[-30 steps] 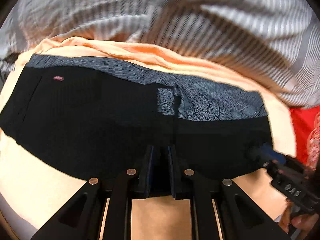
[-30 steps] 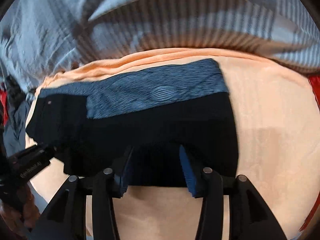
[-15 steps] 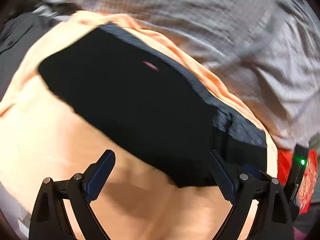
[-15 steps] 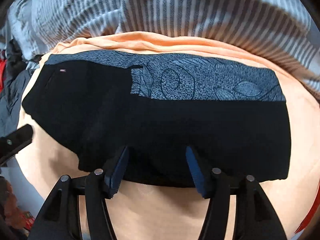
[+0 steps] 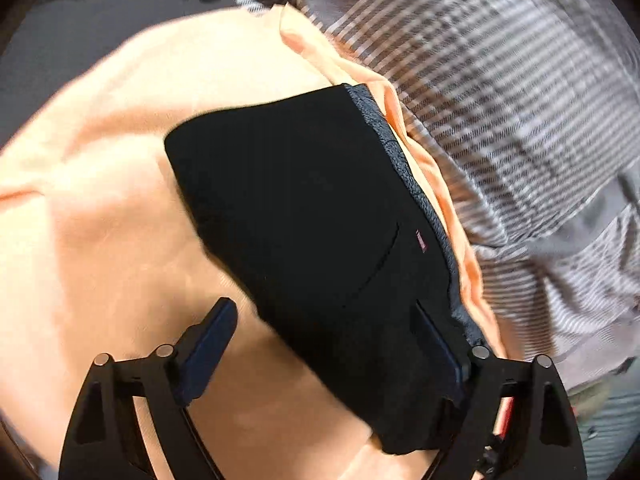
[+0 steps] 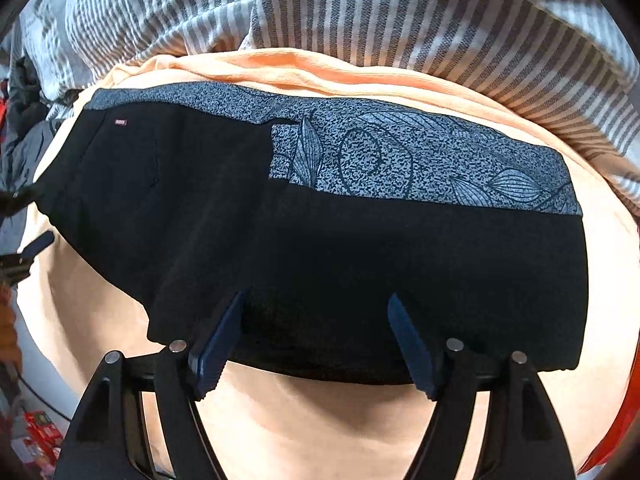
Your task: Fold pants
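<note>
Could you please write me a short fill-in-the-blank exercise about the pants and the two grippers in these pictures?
1. The black pants lie on an ____ sheet.
2. The left gripper has its jaws ____.
3. The right gripper holds ____.
4. The patterned band shows ____ outlines.

Missing words: orange; open; nothing; leaf

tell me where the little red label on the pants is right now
In the right wrist view the red label sits at the upper left of the black pants, just below the grey patterned waistband, on the orange sheet.
</note>
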Demonstrator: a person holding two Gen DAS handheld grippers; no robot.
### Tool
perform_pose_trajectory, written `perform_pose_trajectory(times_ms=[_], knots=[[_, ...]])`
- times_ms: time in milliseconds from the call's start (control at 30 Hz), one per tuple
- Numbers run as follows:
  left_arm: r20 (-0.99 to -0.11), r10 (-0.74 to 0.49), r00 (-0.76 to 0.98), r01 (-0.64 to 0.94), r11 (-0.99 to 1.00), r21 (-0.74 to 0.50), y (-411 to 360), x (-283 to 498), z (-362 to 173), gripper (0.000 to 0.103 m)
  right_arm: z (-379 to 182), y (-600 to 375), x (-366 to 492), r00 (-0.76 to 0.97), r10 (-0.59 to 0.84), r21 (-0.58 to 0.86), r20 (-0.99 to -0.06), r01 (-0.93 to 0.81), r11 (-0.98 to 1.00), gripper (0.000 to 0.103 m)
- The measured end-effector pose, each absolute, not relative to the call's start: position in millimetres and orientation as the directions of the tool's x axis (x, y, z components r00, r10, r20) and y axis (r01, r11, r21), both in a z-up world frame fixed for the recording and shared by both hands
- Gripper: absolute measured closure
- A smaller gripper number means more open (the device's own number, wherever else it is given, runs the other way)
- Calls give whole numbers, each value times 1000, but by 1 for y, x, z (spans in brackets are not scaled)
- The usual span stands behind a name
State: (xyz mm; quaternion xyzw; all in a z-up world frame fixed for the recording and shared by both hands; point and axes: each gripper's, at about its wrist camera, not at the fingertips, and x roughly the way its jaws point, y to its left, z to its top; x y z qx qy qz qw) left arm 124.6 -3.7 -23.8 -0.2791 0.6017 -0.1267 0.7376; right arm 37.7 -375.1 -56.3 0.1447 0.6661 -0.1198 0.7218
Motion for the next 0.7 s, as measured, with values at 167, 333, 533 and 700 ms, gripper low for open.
perform_pose_trajectory(times_ms=[167, 333, 533, 700], knots=[[-774, -569, 278, -142, 773, -619, -2, 135, -30, 15, -57, -374, 39, 81, 17, 45, -997, 362, 931, 24], [-707, -632, 318, -170, 696, -698, 1, 143, -28, 15, -61, -369, 44, 78, 8, 35, -997, 355, 934, 23], [-712, -622, 326, -161, 706, -690, -9, 150, -36, 14, -62, -368, 44, 88, 8, 39, -996, 356, 934, 23], [-802, -517, 300, -190, 791, -582, -23, 156, -30, 34, -63, -368, 43, 89, 12, 43, -996, 351, 936, 23]])
